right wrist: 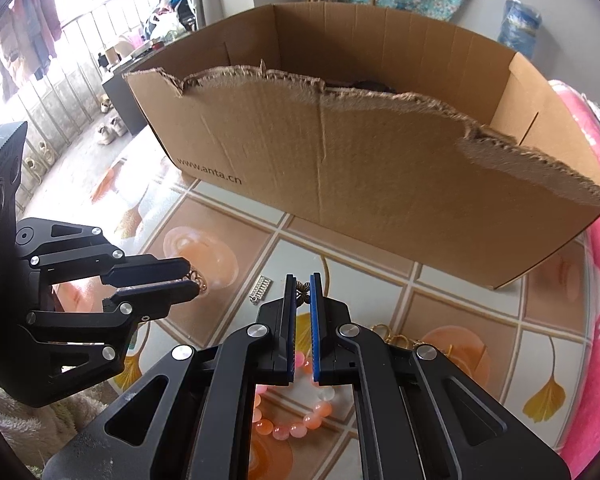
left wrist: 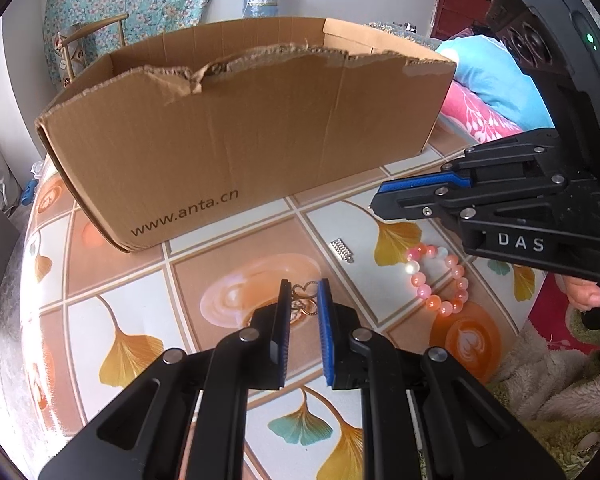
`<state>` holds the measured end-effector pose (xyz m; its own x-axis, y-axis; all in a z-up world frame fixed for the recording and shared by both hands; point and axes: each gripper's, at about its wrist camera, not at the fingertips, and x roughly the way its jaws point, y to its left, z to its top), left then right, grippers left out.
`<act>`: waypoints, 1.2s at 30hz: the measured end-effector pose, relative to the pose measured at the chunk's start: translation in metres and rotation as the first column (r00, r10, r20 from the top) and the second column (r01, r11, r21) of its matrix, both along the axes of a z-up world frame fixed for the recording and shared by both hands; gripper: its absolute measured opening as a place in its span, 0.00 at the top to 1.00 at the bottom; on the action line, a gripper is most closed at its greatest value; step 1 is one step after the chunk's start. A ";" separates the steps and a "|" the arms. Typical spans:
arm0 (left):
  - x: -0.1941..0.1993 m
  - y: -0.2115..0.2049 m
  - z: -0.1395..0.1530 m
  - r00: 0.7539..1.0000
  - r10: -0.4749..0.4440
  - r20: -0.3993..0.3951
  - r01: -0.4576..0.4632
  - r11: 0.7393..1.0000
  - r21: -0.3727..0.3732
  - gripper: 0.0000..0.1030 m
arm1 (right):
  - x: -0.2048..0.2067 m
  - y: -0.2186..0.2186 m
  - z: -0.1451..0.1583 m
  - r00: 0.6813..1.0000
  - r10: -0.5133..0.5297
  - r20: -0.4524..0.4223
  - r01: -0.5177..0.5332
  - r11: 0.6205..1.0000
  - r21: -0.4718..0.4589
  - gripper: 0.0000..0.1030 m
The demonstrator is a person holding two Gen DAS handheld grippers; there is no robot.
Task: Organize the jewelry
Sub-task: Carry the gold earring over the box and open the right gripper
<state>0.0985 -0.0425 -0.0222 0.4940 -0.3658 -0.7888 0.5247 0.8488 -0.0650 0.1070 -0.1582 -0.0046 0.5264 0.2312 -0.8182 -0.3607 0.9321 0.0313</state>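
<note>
My left hand-held gripper (left wrist: 303, 300) clamped on a gold filigree charm (left wrist: 303, 301), my right hand-held gripper (right wrist: 302, 286) pinching a small bronze butterfly piece (right wrist: 302, 291), pink bead bracelet (left wrist: 440, 280) on the tiled surface (left wrist: 220, 264) (right of the charm), cardboard box (left wrist: 240, 128) beyond.

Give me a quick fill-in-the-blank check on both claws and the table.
1. The left claw is shut on a gold ____.
2. The pink bead bracelet lies on the ____.
3. The cardboard box reads www.____.cn.
4. The right claw pinches a small ____-shaped charm.

Missing: pendant; table; anta; butterfly
</note>
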 end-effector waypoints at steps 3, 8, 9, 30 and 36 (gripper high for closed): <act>-0.005 0.001 0.011 1.000 0.001 0.024 -0.001 1.000 0.001 0.88 | -0.008 -0.001 0.007 1.000 0.000 0.027 0.000 1.000 0.013 0.96; -0.017 0.006 0.045 0.995 -0.004 0.101 0.006 1.000 -0.019 0.88 | -0.027 -0.006 0.034 0.995 0.024 0.098 -0.030 0.998 0.061 0.96; -0.018 0.008 0.057 0.992 -0.008 0.124 0.013 0.999 -0.035 0.88 | -0.031 -0.007 0.044 0.992 0.033 0.123 -0.043 0.996 0.075 0.96; 0.176 -0.043 0.102 0.990 -0.088 -0.111 0.086 0.996 -0.023 0.88 | 0.148 -0.034 0.080 0.989 0.128 -0.076 -0.116 0.982 0.148 0.96; 0.214 -0.069 0.067 0.955 -0.090 -0.281 0.104 0.994 0.036 0.88 | 0.175 -0.037 0.058 0.980 0.105 -0.168 -0.087 0.990 0.110 0.96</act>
<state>0.3127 -0.1119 0.0444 0.2158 -0.3580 -0.9084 0.5719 0.8004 -0.1796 0.2825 -0.1948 0.0532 0.3507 0.3607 -0.8642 -0.4292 0.8821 0.1940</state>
